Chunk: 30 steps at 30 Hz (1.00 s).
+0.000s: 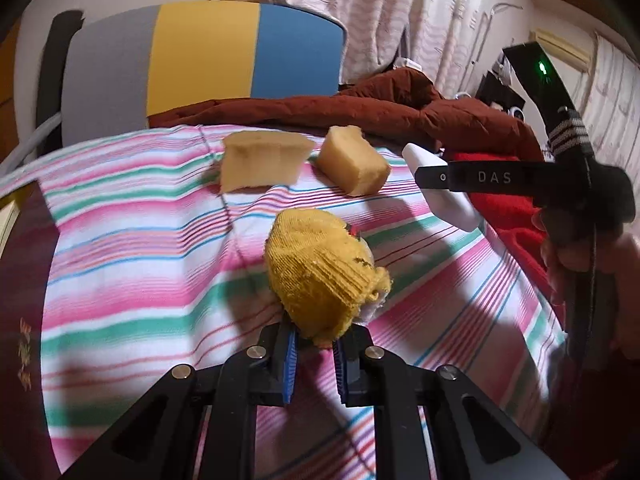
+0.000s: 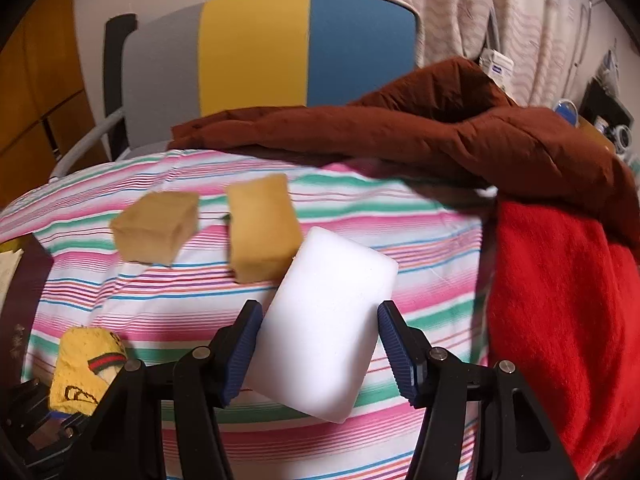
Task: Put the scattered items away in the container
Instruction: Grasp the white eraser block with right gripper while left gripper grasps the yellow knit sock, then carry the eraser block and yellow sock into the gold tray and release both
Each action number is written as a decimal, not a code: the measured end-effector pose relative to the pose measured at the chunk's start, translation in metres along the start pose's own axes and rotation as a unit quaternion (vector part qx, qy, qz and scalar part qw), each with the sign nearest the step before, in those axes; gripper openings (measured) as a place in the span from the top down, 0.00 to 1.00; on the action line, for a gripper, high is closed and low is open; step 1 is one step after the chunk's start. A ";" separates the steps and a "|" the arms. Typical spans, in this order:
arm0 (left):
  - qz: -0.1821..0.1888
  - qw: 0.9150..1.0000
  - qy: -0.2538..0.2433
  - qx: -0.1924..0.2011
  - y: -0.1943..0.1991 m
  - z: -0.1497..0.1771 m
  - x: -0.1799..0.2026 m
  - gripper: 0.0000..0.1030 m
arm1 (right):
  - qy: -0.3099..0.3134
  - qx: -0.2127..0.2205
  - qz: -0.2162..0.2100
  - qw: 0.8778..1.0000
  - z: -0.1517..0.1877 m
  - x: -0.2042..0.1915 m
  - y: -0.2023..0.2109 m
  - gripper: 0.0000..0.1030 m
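Note:
My left gripper point(image 1: 315, 354) is shut on a rolled yellow sock point(image 1: 324, 272) and holds it above the striped cloth point(image 1: 132, 240); the sock also shows in the right wrist view point(image 2: 82, 368). My right gripper point(image 2: 320, 348) is shut on a white sponge block point(image 2: 324, 336), tilted, above the cloth point(image 2: 420, 248); it also shows in the left wrist view point(image 1: 438, 192). Two tan sponge blocks lie on the cloth further back, a left one point(image 1: 262, 160) point(image 2: 156, 226) and a right one point(image 1: 354, 160) point(image 2: 262, 228). A dark container edge point(image 1: 24, 280) point(image 2: 22, 292) is at the far left.
A brown jacket point(image 2: 440, 128) and a red blanket point(image 2: 560, 300) lie along the back and right side. A chair with grey, yellow and blue panels point(image 2: 256, 48) stands behind the cloth. Curtains hang at the back right.

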<state>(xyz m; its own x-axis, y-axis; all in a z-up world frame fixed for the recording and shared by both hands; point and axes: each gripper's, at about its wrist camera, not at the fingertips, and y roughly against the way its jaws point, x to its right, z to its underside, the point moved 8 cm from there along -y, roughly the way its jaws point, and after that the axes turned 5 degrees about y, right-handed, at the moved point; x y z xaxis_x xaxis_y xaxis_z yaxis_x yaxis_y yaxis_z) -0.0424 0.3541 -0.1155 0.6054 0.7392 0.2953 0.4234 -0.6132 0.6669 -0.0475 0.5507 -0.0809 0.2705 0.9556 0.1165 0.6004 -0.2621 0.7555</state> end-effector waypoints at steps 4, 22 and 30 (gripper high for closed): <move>-0.001 1.000 0.017 0.004 0.013 0.007 -0.007 0.87 | 0.017 0.002 -0.004 1.000 0.000 -0.010 0.000 0.42; -0.002 0.998 0.007 0.062 0.106 0.022 -0.027 0.87 | 0.075 0.045 -0.010 0.996 -0.006 -0.046 0.018 0.42; -0.024 0.995 0.043 0.084 0.152 0.023 -0.070 0.87 | 0.099 0.037 -0.066 0.992 -0.002 -0.100 0.036 0.42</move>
<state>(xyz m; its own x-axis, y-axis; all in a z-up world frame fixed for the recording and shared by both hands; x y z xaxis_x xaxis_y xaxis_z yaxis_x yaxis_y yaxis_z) -0.0045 0.2026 -0.0506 0.5255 0.7851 0.3277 0.5618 -0.6095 0.5593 -0.0544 0.4462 -0.0642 0.0365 0.9881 0.1494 0.6763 -0.1345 0.7242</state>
